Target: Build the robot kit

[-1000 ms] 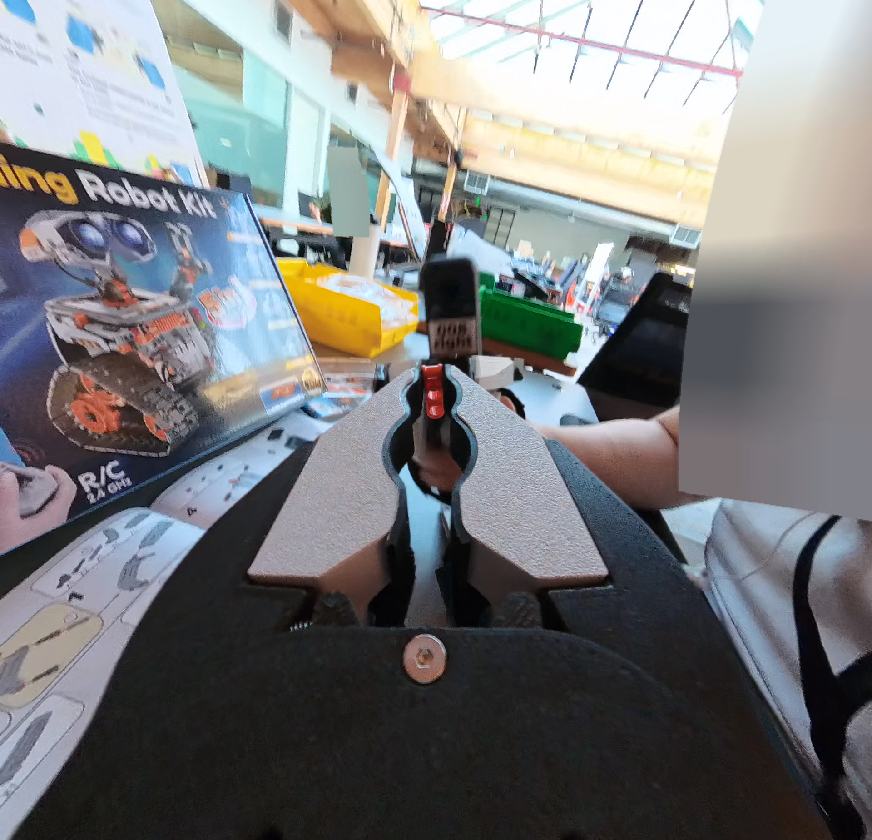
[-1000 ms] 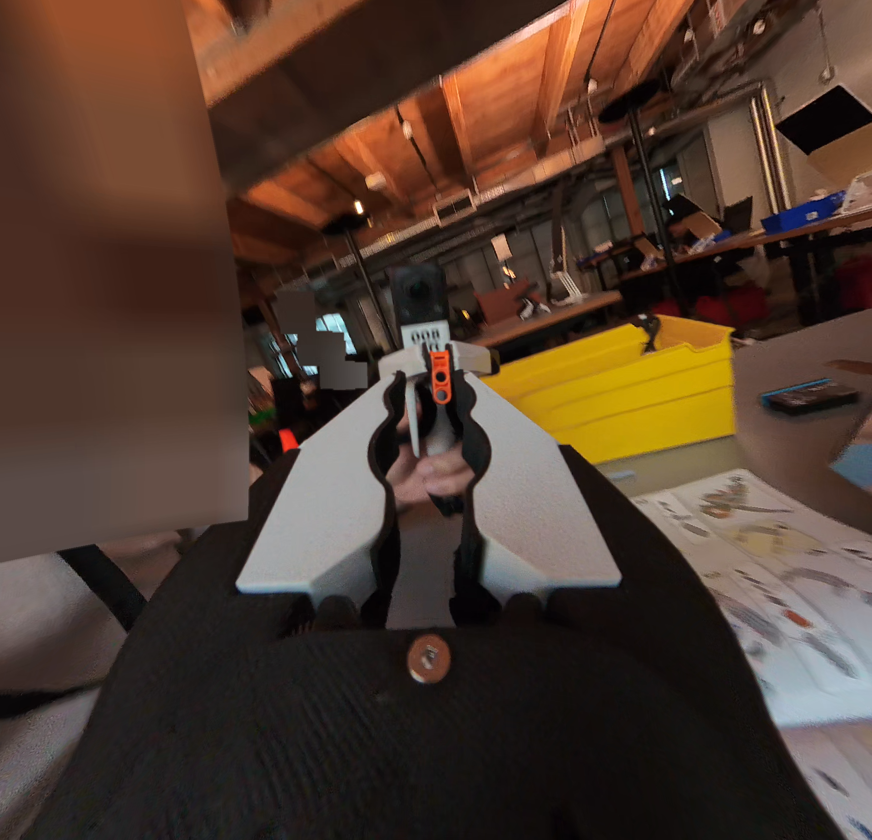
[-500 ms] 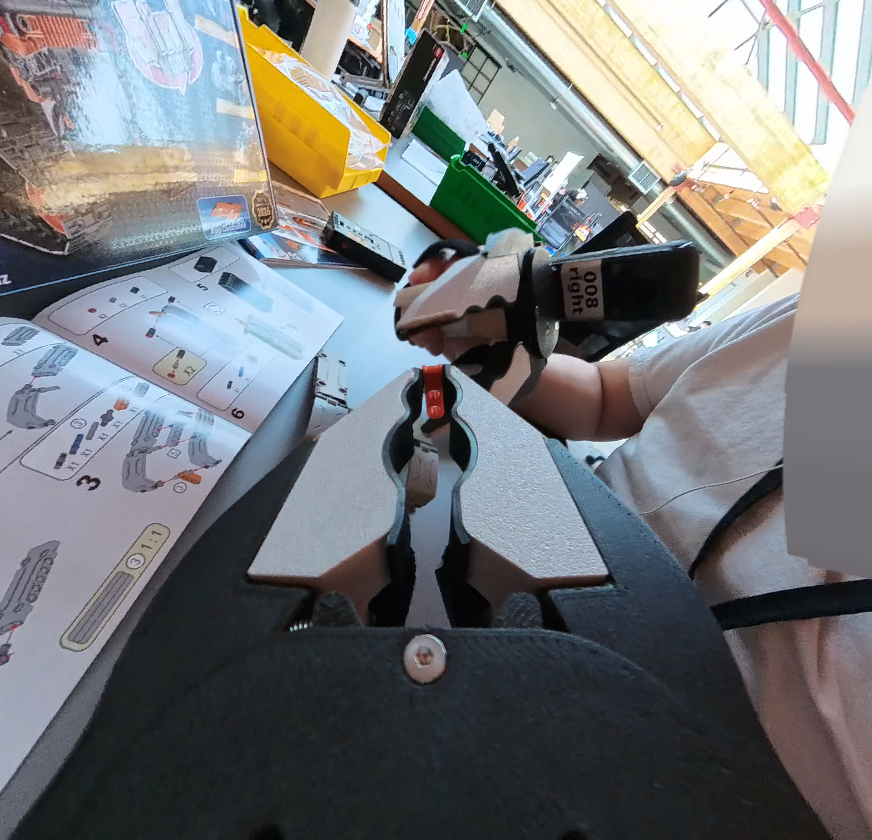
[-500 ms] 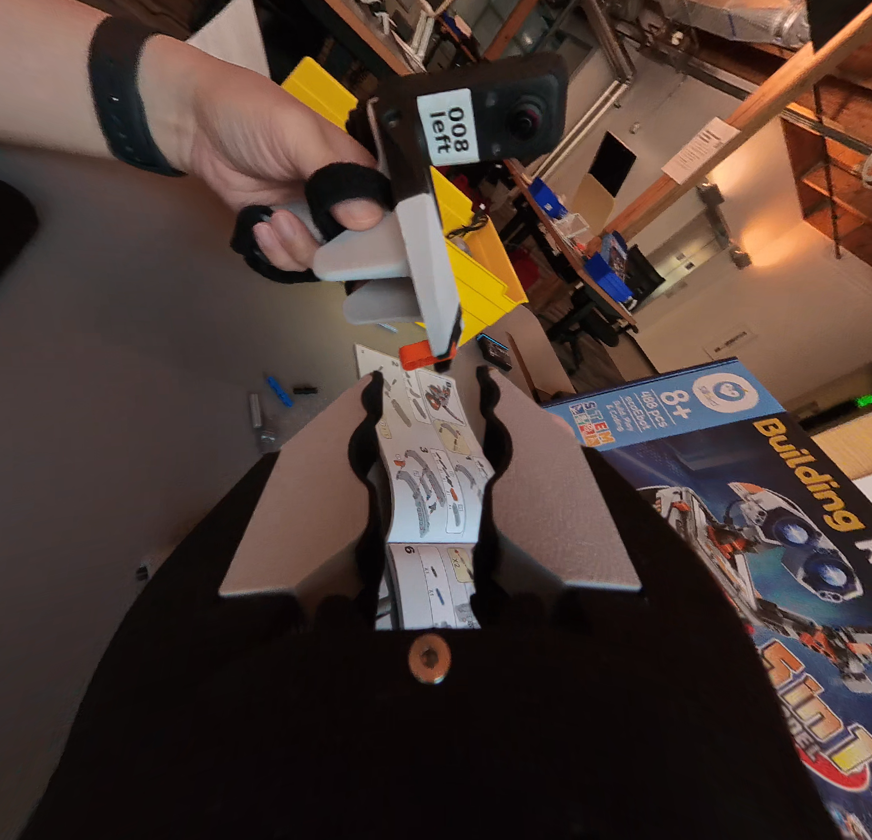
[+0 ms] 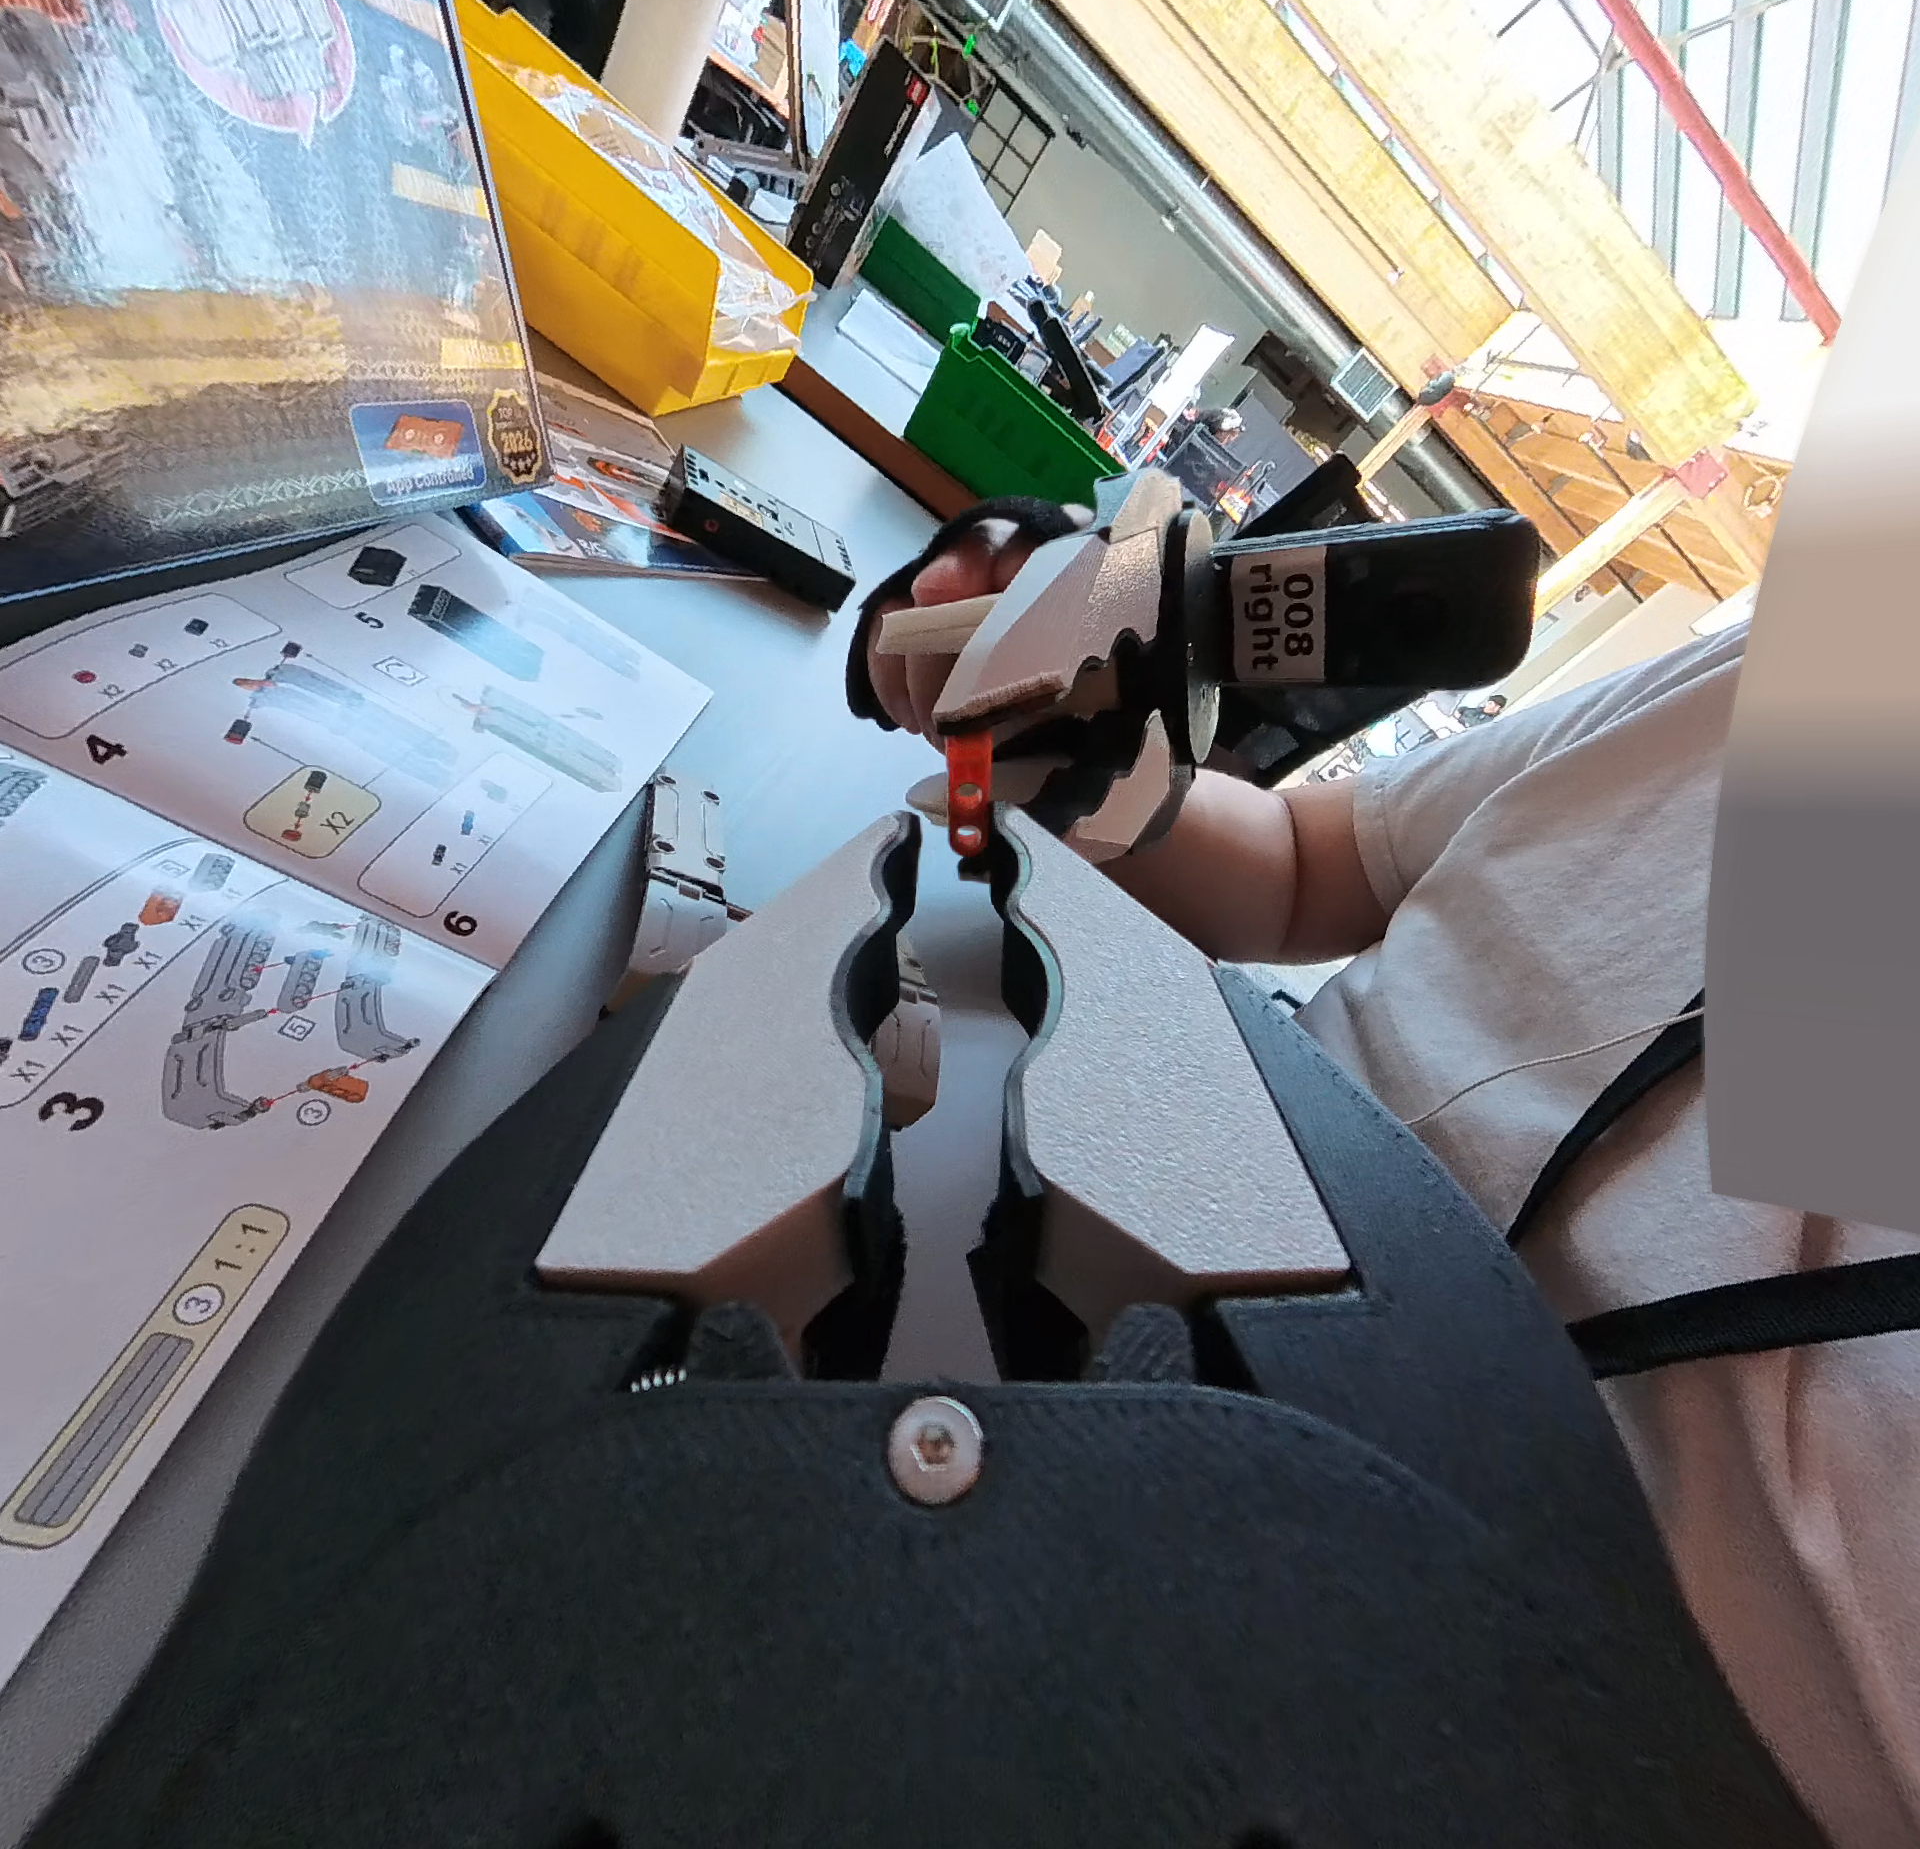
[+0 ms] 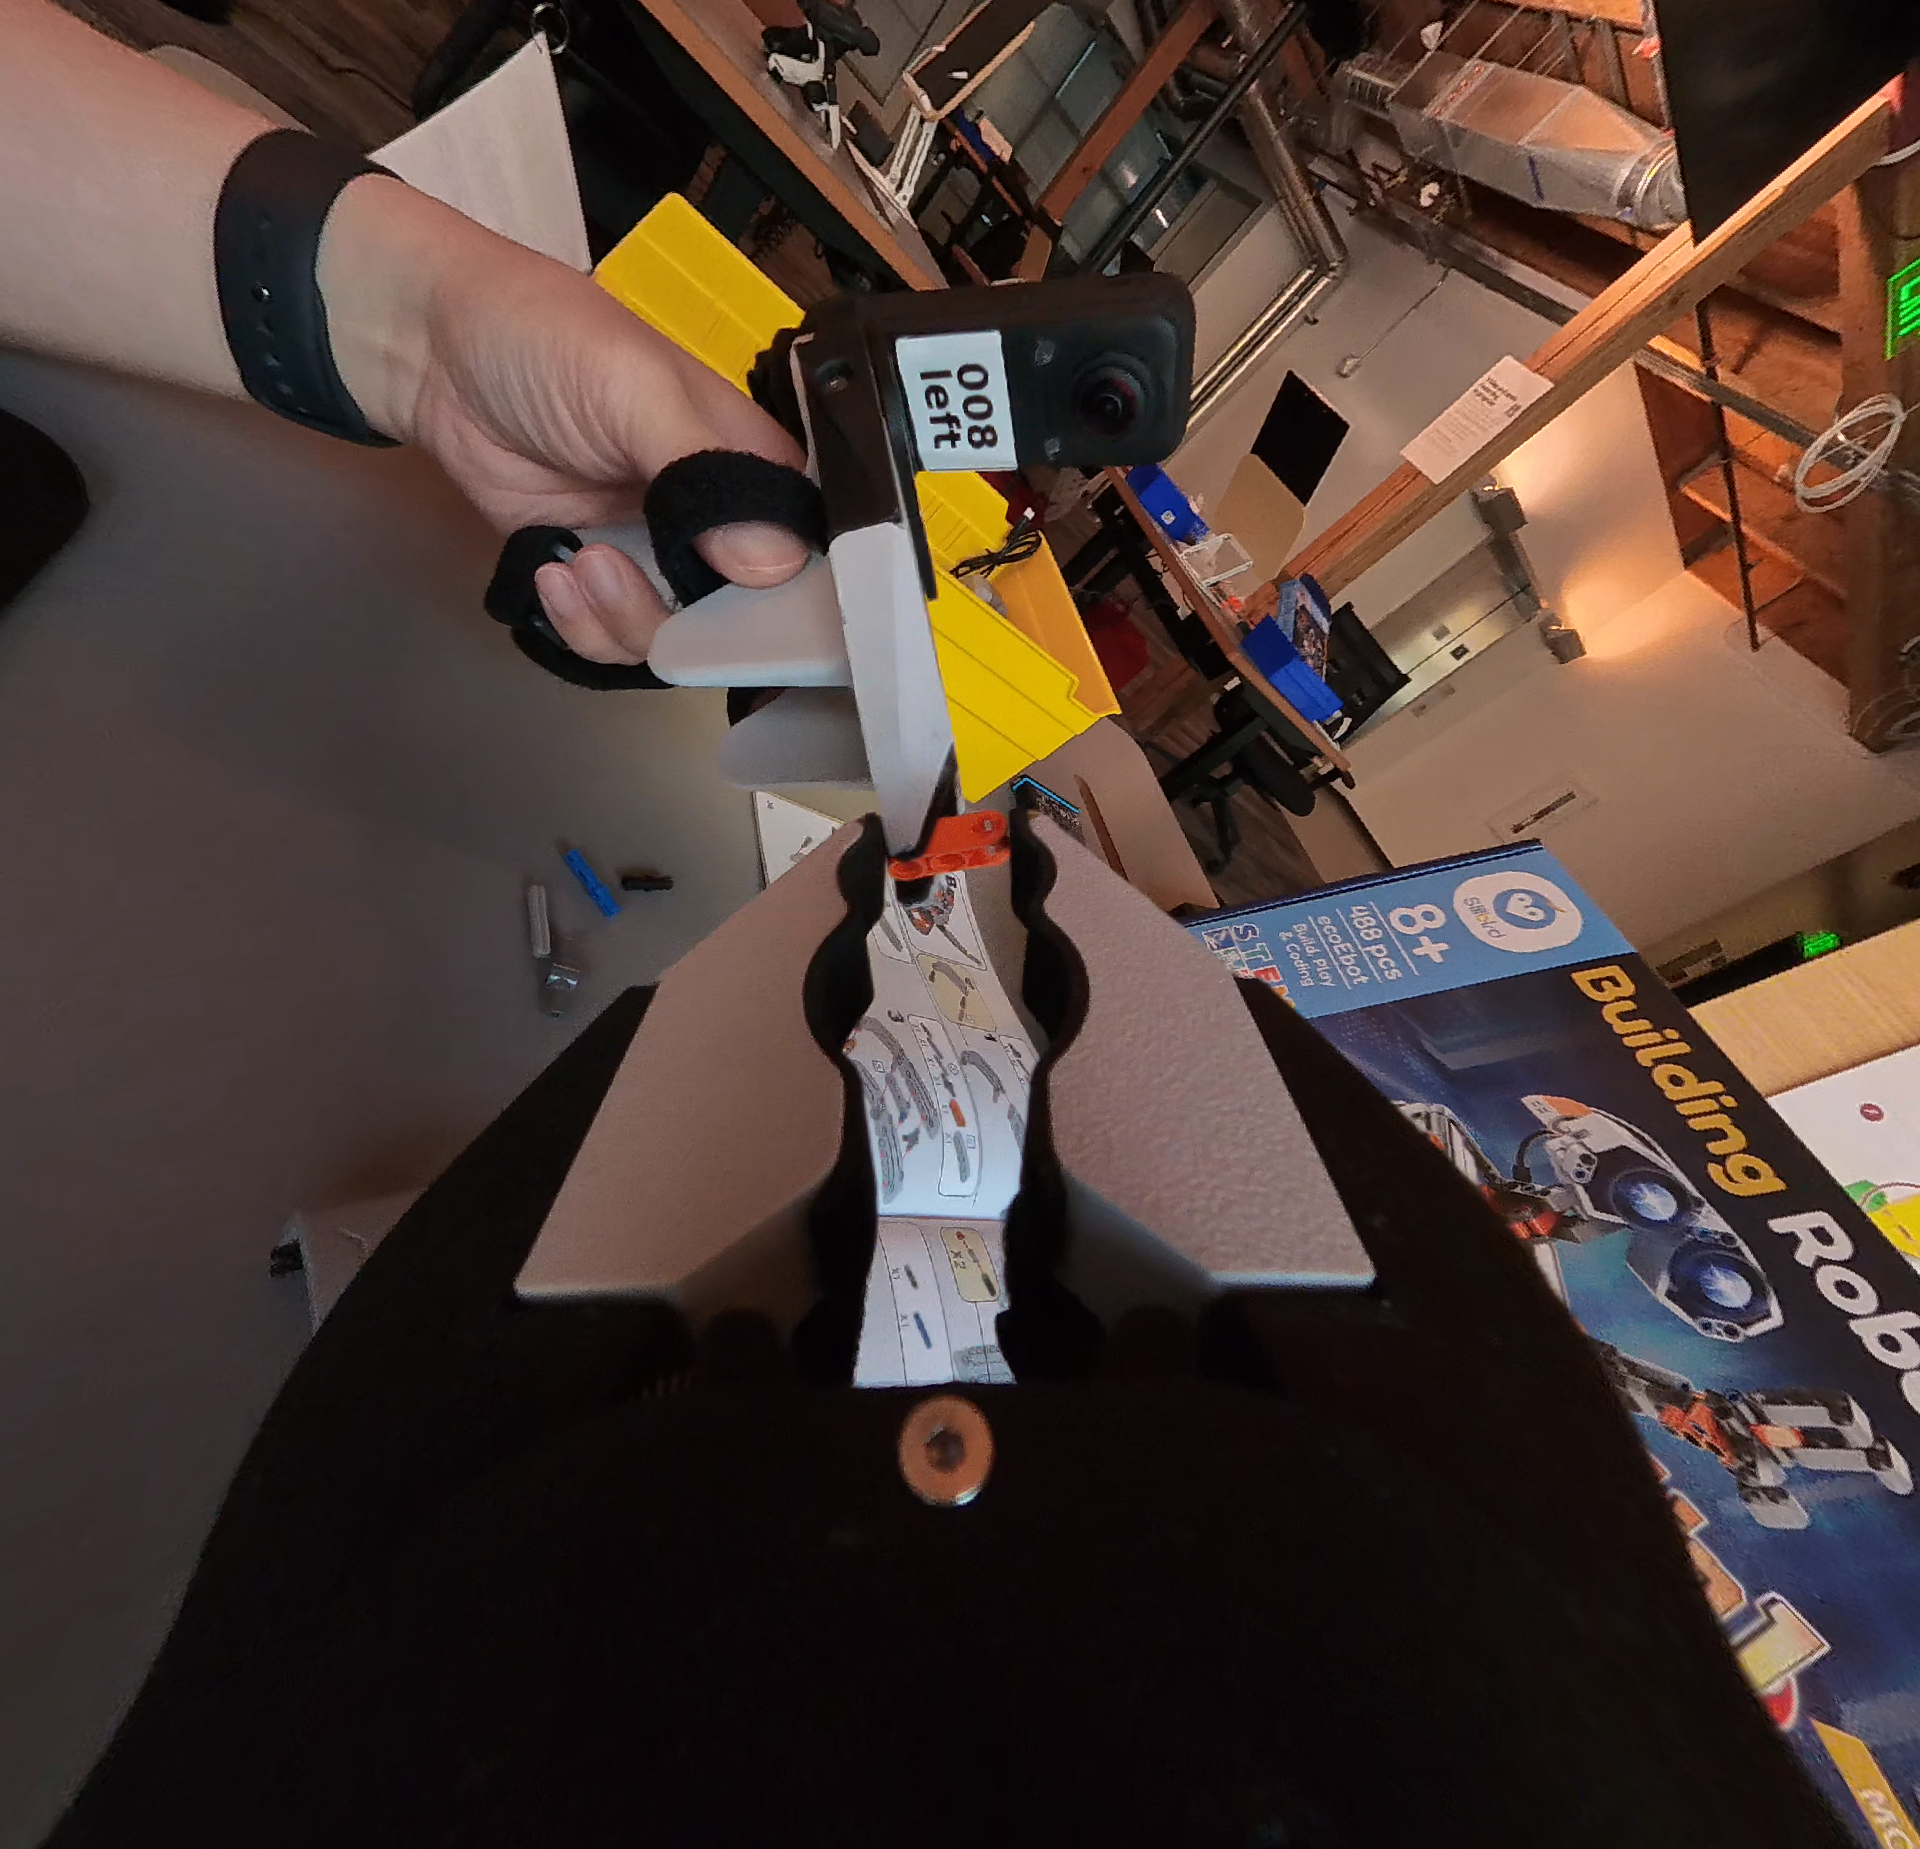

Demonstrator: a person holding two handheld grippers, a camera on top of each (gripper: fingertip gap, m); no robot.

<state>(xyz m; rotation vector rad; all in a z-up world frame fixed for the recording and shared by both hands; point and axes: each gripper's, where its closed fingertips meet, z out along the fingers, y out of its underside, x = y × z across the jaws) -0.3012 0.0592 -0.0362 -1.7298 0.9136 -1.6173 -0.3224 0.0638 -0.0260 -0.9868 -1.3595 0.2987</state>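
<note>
**Clerk:** State of the left claw [image 5: 956, 833]?

**Inspector:** Its fingers stand narrowly apart. The near end of an orange holed beam [image 5: 968, 797] sits between the tips, with a small black part just beneath it. I cannot tell whether the pads actually clamp it.

**Clerk:** And the right claw [image 6: 943, 833]?

**Inspector:** It meets the left claw tip to tip above the counter [image 6: 260, 760]. The fingers are parted and the beam lies crosswise in the gap, with the left claw's tip beside its one end. Contact with the pads cannot be confirmed, so I cannot tell the grip here either.

**Clerk:** Location of the beam?

**Inspector:** In the air, clear of the counter, between the two sets of fingertips and above an open instruction booklet [image 5: 312, 812].

**Clerk:** Who holds the tools?

**Inspector:** One person. The left hand [image 6: 540, 417] wears a dark wristband [image 6: 275, 282], and the right hand [image 5: 935, 594] has a black strap across its fingers.

**Clerk:** Surroundings?

**Inspector:** A blue robot kit box [image 6: 1558, 1124] stands propped behind the booklet. A yellow bin [image 5: 623, 241] sits beyond the box and a green bin [image 5: 987, 428] farther back. A black oblong unit [image 5: 764, 542] lies near the booklet's far corner. A grey tracked assembly [image 5: 681, 885] rests on the counter just beside the booklet's edge, partly hidden by the left claw. A blue pin [image 6: 590, 880] and a few grey parts [image 6: 551, 958] lie loose on the bare counter, well apart from the booklet.
</note>
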